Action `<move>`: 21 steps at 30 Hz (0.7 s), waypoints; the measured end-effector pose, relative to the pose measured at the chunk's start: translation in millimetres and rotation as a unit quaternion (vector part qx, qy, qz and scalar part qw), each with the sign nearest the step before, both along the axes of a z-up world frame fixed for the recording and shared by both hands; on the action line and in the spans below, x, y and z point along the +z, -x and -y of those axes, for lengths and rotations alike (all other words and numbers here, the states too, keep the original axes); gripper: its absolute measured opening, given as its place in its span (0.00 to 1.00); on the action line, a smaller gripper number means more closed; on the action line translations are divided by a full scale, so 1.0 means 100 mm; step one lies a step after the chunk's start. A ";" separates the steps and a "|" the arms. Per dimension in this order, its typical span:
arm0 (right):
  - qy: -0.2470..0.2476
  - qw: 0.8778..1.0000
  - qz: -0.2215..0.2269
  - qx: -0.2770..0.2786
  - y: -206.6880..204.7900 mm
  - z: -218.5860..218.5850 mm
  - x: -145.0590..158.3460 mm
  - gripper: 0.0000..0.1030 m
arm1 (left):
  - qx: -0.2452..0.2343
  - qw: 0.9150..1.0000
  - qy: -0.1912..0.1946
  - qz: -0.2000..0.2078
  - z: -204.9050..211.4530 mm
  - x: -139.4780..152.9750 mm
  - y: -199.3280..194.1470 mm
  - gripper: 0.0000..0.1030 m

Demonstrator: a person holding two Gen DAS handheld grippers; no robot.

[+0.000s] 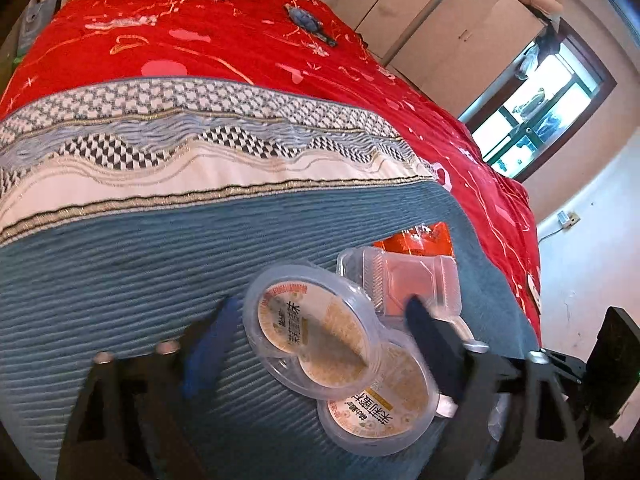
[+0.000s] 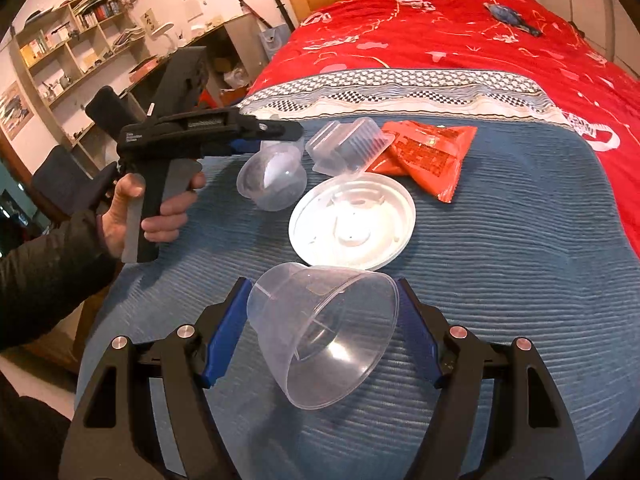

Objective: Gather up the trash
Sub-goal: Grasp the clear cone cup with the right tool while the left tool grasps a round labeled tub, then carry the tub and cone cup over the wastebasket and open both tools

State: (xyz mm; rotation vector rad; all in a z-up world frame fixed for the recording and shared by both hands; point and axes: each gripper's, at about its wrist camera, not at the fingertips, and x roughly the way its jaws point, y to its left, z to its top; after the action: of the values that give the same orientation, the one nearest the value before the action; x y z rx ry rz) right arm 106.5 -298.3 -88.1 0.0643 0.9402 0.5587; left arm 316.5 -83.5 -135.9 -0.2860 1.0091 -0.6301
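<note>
Left gripper (image 1: 320, 340): jaws apart, straddling 2 joined sauce cups (image 1: 340, 364) lying on the blue blanket (image 1: 120, 280). Whether the pads press on the cups cannot be told. Just beyond the cups lie a clear tray (image 1: 416, 284) and a red packet (image 1: 420, 238).

Right gripper (image 2: 322, 328): both pads touch a clear bowl (image 2: 324, 336), clamping it on its side. A white lid (image 2: 352, 226) lies just beyond the bowl.

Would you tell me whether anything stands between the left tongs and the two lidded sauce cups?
Nothing visible does: the sauce cups lie between the open left tongs, on the blue blanket. The right tongs grip a clear bowl.
</note>
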 end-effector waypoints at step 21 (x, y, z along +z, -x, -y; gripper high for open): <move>-0.004 0.999 0.042 0.008 0.26 -0.69 0.41 0.69 | 0.145 0.983 -0.085 0.078 -0.96 0.81 0.87 0.61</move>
State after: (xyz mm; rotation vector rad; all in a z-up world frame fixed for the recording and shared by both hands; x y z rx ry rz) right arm 80.5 -229.4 -46.8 0.0402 0.8575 0.5768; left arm 229.6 13.0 -54.7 -0.2231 0.8435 -0.2945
